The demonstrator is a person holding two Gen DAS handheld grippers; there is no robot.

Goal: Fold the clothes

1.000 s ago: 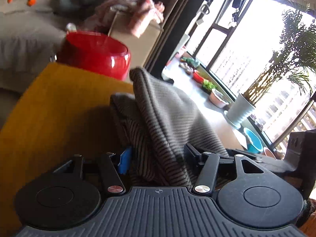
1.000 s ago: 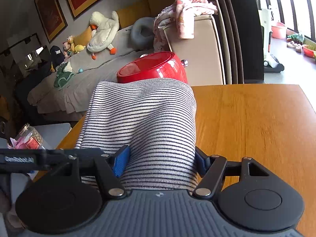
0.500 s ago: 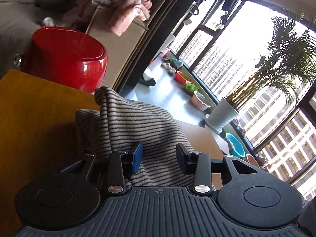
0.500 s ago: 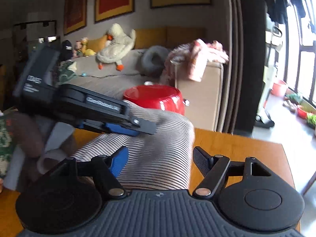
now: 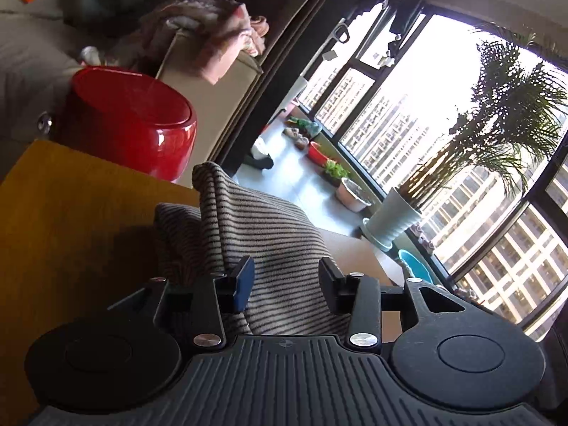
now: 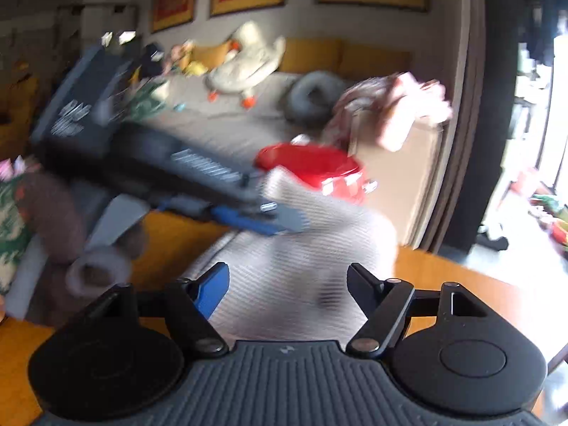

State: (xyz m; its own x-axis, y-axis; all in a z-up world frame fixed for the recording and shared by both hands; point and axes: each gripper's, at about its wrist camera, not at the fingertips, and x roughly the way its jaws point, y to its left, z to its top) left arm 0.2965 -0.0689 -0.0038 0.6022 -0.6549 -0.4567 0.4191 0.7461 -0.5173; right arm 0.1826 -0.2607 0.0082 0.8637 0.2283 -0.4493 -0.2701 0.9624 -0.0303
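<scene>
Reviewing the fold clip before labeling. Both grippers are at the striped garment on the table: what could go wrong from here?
1. The left gripper has its jaws apart around the striped garment, which stands bunched in a ridge; released, it may slump and undo the fold.
2. The right gripper is open too, so nothing clamps the cloth.
3. The red pot sits just beyond the table edge; a wide sweep could hit it.

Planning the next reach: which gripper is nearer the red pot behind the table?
Left. In the right wrist view the left gripper reaches over the striped cloth almost to the red pot; the right gripper sits back at the cloth's near end.
</scene>
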